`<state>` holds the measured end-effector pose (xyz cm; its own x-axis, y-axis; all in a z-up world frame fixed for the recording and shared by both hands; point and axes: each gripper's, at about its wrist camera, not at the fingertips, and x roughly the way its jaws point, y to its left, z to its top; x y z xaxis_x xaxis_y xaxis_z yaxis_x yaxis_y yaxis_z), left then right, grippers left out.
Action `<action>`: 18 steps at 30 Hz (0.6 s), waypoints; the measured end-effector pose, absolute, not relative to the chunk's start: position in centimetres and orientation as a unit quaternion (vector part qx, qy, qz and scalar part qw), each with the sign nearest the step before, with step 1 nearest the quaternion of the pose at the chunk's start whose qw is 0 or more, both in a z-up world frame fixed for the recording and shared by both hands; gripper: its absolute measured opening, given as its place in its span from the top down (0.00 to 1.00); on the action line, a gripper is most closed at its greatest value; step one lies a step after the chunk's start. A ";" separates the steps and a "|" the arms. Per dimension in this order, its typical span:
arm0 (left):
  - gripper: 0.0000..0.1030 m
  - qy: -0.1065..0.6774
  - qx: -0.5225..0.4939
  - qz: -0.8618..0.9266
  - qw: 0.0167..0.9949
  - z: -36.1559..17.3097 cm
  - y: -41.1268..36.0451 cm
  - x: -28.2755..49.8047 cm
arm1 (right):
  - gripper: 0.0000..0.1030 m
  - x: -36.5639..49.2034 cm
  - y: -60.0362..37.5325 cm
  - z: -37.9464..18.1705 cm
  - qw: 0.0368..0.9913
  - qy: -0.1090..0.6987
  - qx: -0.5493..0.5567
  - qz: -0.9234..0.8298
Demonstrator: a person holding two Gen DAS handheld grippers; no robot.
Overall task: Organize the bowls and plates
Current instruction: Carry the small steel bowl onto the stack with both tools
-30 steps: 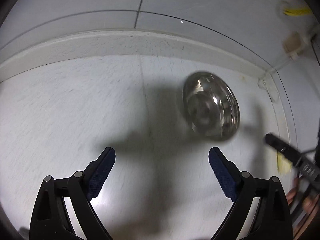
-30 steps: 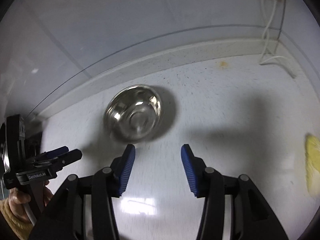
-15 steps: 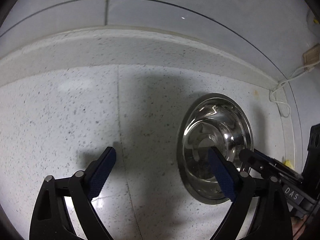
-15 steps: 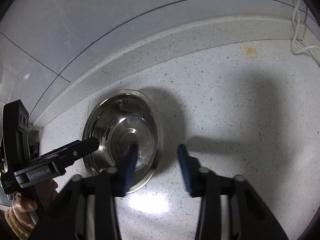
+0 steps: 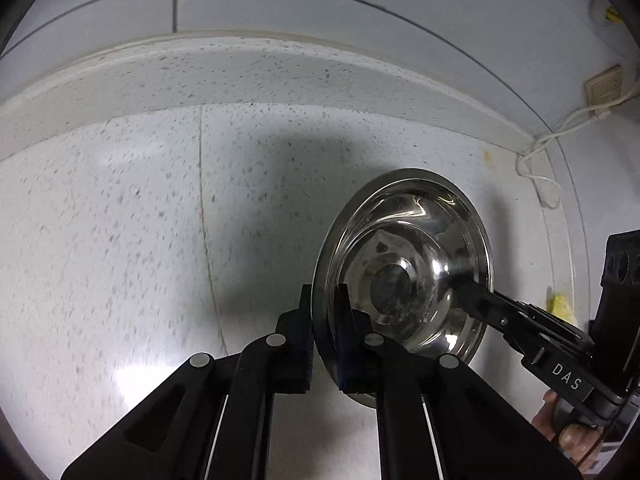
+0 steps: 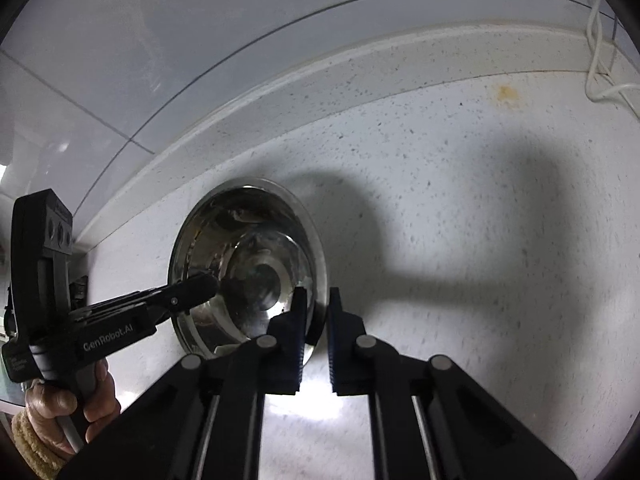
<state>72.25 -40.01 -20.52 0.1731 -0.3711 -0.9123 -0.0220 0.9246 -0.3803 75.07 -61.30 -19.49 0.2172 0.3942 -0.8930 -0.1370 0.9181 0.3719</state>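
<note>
A shiny steel bowl [image 5: 404, 236] sits upright on the speckled white counter [image 5: 120, 240]. My left gripper [image 5: 324, 304] is shut on the bowl's near left rim, its jaws closing tight with one pad inside and one outside. My right gripper [image 6: 318, 304] is shut on the opposite rim of the same bowl [image 6: 248, 236], its jaws closing the same way. Each view shows the other gripper: the right one's fingers [image 5: 472, 292] reach in from the right, and the left one's fingers [image 6: 192, 290] come from the left, held by a hand [image 6: 68, 404].
A raised counter lip and tiled wall [image 5: 320, 20] run close behind the bowl. A white cable [image 5: 536, 160] hangs from a wall socket [image 5: 604, 88] at the far right corner. A yellow object [image 5: 562, 306] lies on the counter to the right.
Both grippers came down toward the bowl and went from wide open to shut on its rim, one on each side. The bowl looms larger in both views.
</note>
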 end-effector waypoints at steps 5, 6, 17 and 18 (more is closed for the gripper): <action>0.94 0.626 -0.151 -0.128 0.754 -16.6 -40.2 69.4 | 0.92 71.6 -61.1 -15.4 0.785 0.584 0.098 0.181; 0.94 0.626 -0.154 -0.128 0.754 -15.8 -40.0 68.7 | 0.92 70.5 -60.9 -14.1 0.789 0.578 0.095 0.186; 0.94 0.583 -0.173 -0.170 0.775 -4.9 -36.2 55.4 | 0.92 56.1 -59.5 -2.7 0.829 0.511 0.068 0.215; 0.94 0.580 -0.177 -0.179 0.775 -4.1 -36.1 53.8 | 0.92 54.4 -59.5 -2.0 0.831 0.506 0.070 0.219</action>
